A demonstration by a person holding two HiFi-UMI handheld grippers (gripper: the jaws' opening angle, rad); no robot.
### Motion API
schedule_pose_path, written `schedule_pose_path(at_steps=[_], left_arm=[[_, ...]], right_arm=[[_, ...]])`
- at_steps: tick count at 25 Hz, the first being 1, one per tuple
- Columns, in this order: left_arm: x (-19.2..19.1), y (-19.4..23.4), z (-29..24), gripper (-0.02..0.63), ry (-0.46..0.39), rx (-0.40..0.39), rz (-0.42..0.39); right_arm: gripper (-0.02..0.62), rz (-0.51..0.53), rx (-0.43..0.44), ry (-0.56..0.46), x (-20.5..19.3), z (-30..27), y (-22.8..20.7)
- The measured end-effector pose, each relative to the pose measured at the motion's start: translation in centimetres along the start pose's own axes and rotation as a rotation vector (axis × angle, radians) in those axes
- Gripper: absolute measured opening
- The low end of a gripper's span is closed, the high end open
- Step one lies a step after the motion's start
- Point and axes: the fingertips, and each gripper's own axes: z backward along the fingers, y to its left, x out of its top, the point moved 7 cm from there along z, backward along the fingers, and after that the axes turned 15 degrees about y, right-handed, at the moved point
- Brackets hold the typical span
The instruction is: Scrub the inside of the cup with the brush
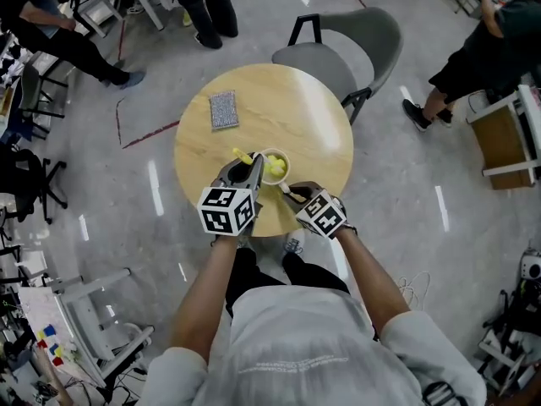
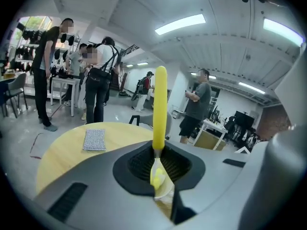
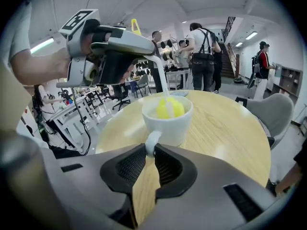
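Observation:
A white cup point(image 1: 275, 166) stands on the round wooden table point(image 1: 313, 125) near its front edge. My right gripper point(image 1: 292, 191) is shut on the cup's handle point(image 3: 150, 145), with both pads pressing it in the right gripper view. My left gripper point(image 1: 254, 169) is shut on the stem of a yellow-handled brush point(image 2: 159, 109). It hovers just left of and above the cup. The brush's white stem slants down into the cup, and its yellow head point(image 3: 169, 108) sits inside, just showing above the rim.
A grey scouring pad point(image 1: 223, 109) lies on the far left part of the table. A grey chair point(image 1: 347, 49) stands behind the table. Several people stand around the room, with desks and equipment along the left side.

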Motion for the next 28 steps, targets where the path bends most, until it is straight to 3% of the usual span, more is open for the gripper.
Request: schedule_pose_path(at_steps=[7, 12, 17, 23, 28], left_arm=[[1.0, 0.3, 1.1, 0.052, -0.038, -0.068, 0.136], [2.7, 1.2, 3.2, 0.051, -0.115, -0.094, 0.210], [4.2, 1.7, 4.9, 0.048, -0.226, -0.169, 0.337], [3.2, 0.9, 4.1, 0.048, -0.129, -0.054, 0.129], [2.7, 0.7, 4.0, 0.049, -0.117, -0.016, 0.064]], right_arm=[[0.087, -0.024, -0.004, -0.017, -0.1, -0.6, 0.5], [0.087, -0.061, -0.001, -0.038, 0.1, -0.6, 0.9], [0.087, -0.056, -0.002, -0.032, 0.0, -0.8, 0.8], [0.087, -0.069, 0.005, -0.039, 0.2, -0.9, 1.1], [0.087, -0.092, 0.013, -0.052, 0.2, -1.1, 1.4]])
